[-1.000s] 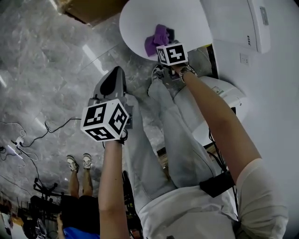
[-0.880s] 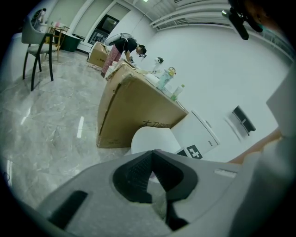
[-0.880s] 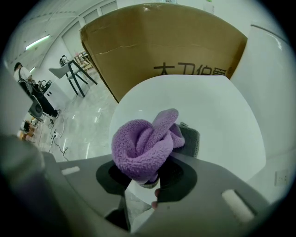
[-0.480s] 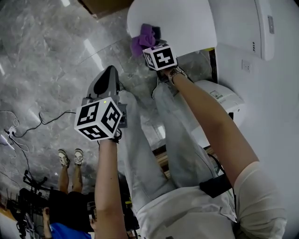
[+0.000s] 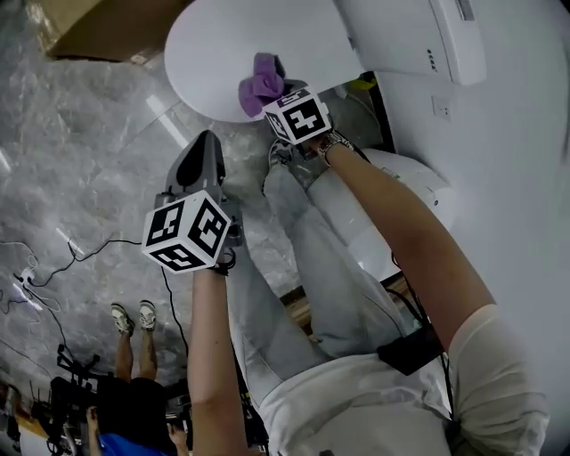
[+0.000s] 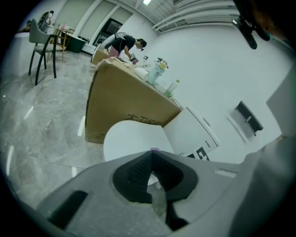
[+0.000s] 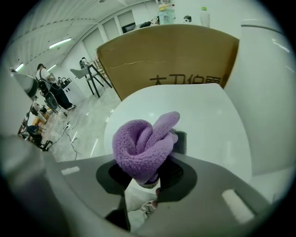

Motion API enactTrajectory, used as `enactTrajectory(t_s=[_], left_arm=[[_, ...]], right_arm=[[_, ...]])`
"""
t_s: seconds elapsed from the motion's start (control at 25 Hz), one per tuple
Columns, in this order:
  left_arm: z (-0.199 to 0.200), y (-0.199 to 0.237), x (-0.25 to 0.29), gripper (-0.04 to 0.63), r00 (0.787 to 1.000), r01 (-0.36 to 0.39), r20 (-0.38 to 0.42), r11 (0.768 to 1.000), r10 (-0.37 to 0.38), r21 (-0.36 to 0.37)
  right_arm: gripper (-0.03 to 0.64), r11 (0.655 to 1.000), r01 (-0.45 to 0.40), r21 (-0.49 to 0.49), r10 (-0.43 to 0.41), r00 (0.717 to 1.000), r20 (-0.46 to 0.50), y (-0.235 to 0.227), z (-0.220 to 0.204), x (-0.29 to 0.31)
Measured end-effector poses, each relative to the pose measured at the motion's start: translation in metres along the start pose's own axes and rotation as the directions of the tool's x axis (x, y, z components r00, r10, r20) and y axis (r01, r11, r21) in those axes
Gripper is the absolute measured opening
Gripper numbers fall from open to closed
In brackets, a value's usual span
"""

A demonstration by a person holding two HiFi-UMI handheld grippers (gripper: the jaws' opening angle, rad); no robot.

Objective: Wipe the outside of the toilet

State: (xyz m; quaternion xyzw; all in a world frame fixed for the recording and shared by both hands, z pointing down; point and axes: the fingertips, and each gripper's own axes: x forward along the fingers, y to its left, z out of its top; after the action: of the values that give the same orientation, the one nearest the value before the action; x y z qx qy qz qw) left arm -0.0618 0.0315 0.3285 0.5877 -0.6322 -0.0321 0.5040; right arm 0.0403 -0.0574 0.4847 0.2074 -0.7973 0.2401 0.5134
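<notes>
Clamping a fluffy purple cloth point(image 7: 143, 143), right gripper point(image 7: 149, 172) hovers over smooth white toilet lid point(image 7: 210, 122); left gripper point(image 6: 151, 159) closed.

Grey marble floor point(image 5: 89, 134) under white toilet point(image 5: 232, 49), cardboard box point(image 5: 98, 27) and black cables point(image 5: 36, 272).

Both bare forearms reach forward and down from the person's body. The left arm point(image 5: 212, 356) carries the left claw point(image 5: 207, 142) on the near left, its marker cube just above the wrist, its jaws pressed together with nothing between them. The right arm point(image 5: 410, 240) extends farther out, and the right claw point(image 5: 272, 89) is clamped on a bunched purple cloth point(image 7: 141, 146) that bulges past the jaw tips.
</notes>
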Motion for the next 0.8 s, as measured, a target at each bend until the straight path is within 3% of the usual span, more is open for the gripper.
enactTrajectory(t_s=[0.24,0.44,0.64,0.8], left_arm=[[-0.03,-0.075,0.047,0.005,0.997,0.057,-0.056,0.997,-0.054,0.052],[-0.042,-0.108,0.067,0.005,0.995,0.073,-0.067,0.996,-0.069,0.06],[-0.058,-0.103,0.07,0.005,0.994,0.072,-0.082,0.996,-0.068,0.047],[-0.063,-0.078,0.057,0.005,0.992,0.071,-0.107,0.995,-0.063,0.07]], right_arm=[[0.127,0.989,0.135,0.065,-0.134,0.991,-0.012,-0.131,-0.04,-0.049],[0.127,0.97,0.205,0.128,-0.203,0.979,-0.028,-0.196,-0.069,-0.069],[0.127,0.965,0.229,0.129,-0.227,0.973,-0.032,-0.205,-0.083,-0.063],[0.127,0.978,0.18,0.106,-0.177,0.983,-0.042,-0.167,-0.079,-0.043]])
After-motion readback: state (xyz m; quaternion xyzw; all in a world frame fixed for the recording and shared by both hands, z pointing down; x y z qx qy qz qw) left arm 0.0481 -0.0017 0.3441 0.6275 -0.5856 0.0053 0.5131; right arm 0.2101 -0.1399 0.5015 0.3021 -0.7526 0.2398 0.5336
